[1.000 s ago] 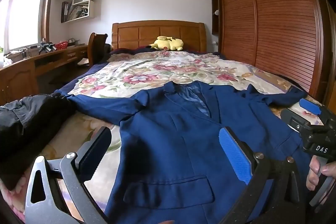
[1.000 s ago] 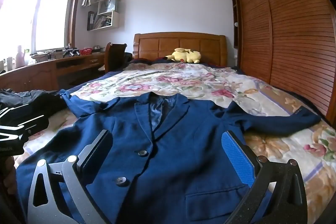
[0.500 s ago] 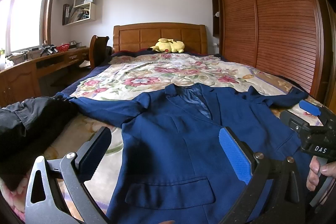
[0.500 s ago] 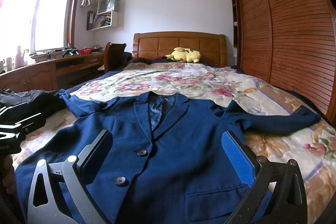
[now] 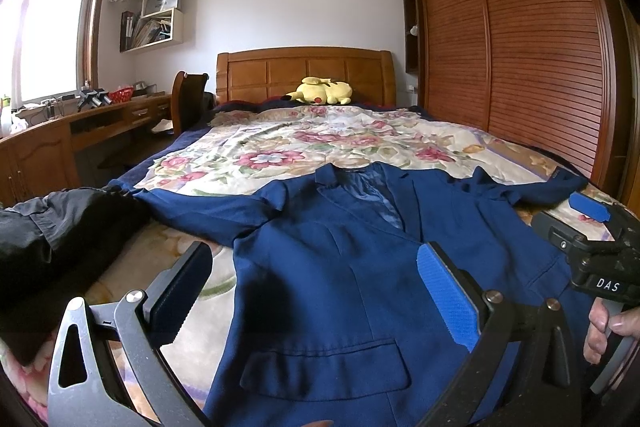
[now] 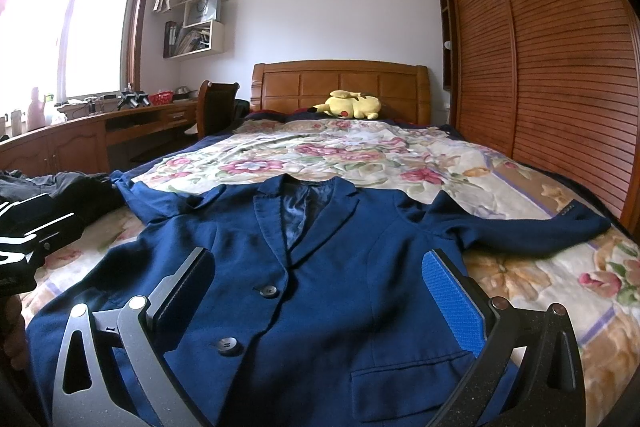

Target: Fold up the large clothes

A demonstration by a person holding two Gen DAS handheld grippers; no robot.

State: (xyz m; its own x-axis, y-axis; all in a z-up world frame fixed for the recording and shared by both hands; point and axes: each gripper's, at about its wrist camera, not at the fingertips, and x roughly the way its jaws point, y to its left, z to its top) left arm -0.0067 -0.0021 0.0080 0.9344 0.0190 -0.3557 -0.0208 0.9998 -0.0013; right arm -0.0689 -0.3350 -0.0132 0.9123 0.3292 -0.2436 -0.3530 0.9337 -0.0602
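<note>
While hovering over the spread jacket (image 6: pixel 320 287), both jaws wide open, empty; folding not begun; next, gripping a sleeve (image 6: pixel 532 233).

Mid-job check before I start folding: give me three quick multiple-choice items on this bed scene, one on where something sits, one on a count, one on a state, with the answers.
1. Where does the yellow plush toy lie?
A. On the desk
B. At the head of the bed, by the headboard
C. On the blazer

2. How many front buttons show on the blue blazer in the right wrist view?
A. Two
B. Four
C. None

3. How do the left gripper and right gripper stand?
A. Both clamped on a sleeve
B. One open, one shut
C. Both open, holding nothing

Answers: 1 B, the toy rests against the wooden headboard. 2 A, two dark buttons sit down the closed front. 3 C, each view shows wide-spread fingers above the blazer.
</note>
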